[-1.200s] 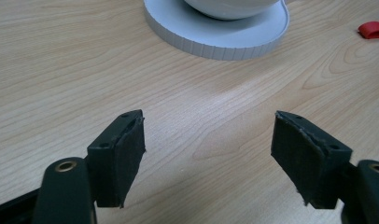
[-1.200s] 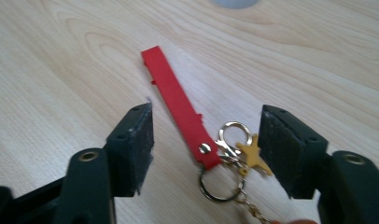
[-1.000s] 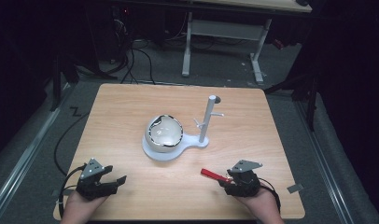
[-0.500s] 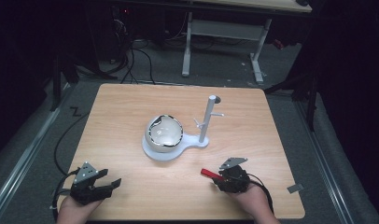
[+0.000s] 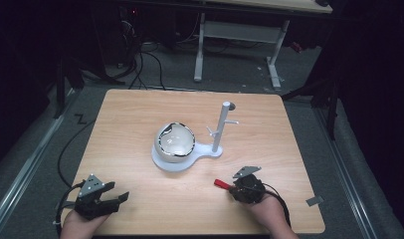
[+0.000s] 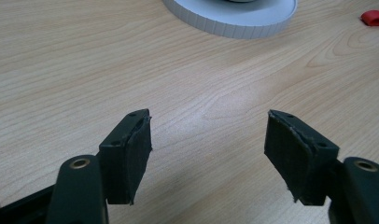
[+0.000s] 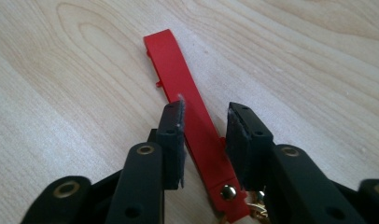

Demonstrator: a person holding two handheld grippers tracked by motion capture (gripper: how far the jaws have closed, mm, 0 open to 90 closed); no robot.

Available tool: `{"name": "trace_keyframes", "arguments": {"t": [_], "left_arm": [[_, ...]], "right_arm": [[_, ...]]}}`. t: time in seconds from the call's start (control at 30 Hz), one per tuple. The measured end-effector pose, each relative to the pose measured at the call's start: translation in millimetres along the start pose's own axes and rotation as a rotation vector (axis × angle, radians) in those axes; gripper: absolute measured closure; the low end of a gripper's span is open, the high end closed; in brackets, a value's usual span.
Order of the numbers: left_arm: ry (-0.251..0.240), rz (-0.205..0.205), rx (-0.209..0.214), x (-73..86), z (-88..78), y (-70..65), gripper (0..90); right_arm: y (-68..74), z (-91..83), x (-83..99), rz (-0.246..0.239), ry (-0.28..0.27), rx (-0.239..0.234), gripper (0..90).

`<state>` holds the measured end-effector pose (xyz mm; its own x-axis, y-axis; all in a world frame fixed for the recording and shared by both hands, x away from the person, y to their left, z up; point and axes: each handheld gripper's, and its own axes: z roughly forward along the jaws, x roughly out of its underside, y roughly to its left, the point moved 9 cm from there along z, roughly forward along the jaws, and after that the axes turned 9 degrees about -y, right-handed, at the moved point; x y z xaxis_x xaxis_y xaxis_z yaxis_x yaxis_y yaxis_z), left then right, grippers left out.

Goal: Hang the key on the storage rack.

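On woodgrain table (image 7: pixel 75 56), right tool (image 7: pixel 204 123), just closing, straddles flat red strap (image 7: pixel 178 70); left tool (image 6: pixel 206 140) spread.

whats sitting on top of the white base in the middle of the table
A white dome-shaped object with a dark rim rests on the white base, beside a thin white post. The dome covers the base beneath it; what lies inside can't be told.
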<state>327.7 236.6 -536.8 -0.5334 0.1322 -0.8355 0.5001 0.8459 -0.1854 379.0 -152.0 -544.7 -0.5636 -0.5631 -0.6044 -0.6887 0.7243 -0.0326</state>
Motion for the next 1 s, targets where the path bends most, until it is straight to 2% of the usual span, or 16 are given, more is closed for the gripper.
{"name": "trace_keyframes", "arguments": {"t": [0.03, 0.1, 0.27, 0.33, 0.4, 0.43, 0.5, 0.53, 0.57, 0.6, 0.67, 0.73, 0.8, 0.93, 1.0], "left_arm": [[-0.001, -0.001, 0.007, -0.1, 0.8, -1.3, 32.7], [0.004, 0.002, 0.006, 0.4, 1.7, -1.3, 32.7], [0.003, 0.009, 0.012, -0.9, 1.5, -3.7, 32.9], [0.001, 0.017, 0.015, -2.2, 1.5, -3.5, 32.9], [-0.001, 0.017, 0.016, -2.7, 1.8, -2.9, 33.0], [-0.005, -0.005, 0.022, -2.8, 3.4, -1.7, 33.1], [-0.001, -0.01, 0.027, -2.1, 4.9, -1.3, 33.2], [0.009, 0.002, 0.027, -1.2, 6.5, -1.2, 33.2], [0.009, 0.002, 0.027, -1.2, 6.5, -1.2, 33.2], [0.01, 0.01, 0.03, -2.5, 7.5, -2.4, 33.1], [0.005, 0.016, 0.03, -5.0, 7.8, -3.4, 33.1], [0.0, 0.014, 0.033, -6.1, 8.2, -4.6, 33.2], [0.004, 0.023, 0.035, -5.5, 8.7, -6.6, 33.2], [0.008, 0.029, 0.042, -5.6, 8.9, -8.3, 33.1], [0.009, 0.027, 0.049, -5.6, 10.3, -8.9, 33.2]], "right_arm": [[-2.6, -0.7, -3.2, 0.006, -0.006, 0.014, 78.6], [-7.2, -0.6, -6.2, 0.018, -0.018, 0.032, 80.6], [-14.5, 4.6, -7.2, 0.025, 0.011, 0.052, 78.7], [-14.9, 3.2, -10.2, 0.04, 0.003, 0.033, 77.1], [-15.1, 1.4, -11.6, 0.034, 0.005, 0.035, 75.5], [-12.4, -2.4, -13.7, 0.021, 0.02, 0.012, 69.2], [-10.1, -2.8, -13.6, 0.016, 0.031, 0.0, 66.9], [-2.5, -3.3, -11.5, -0.036, 0.072, -0.02, 63.5], [-2.5, -3.3, -11.5, -0.036, 0.072, -0.02, 63.5], [0.9, -1.2, -8.4, -0.083, 0.105, -0.011, 62.3], [2.9, 1.8, -5.3, -0.095, 0.122, -0.014, 61.2], [2.3, 2.0, -5.2, -0.086, 0.123, -0.017, 60.7], [-1.2, 2.3, -5.1, -0.056, 0.142, -0.029, 60.9], [-1.5, 2.6, -5.3, -0.025, 0.152, -0.052, 67.3], [-1.9, 3.2, -6.5, -0.017, 0.178, -0.054, 67.9]]}}
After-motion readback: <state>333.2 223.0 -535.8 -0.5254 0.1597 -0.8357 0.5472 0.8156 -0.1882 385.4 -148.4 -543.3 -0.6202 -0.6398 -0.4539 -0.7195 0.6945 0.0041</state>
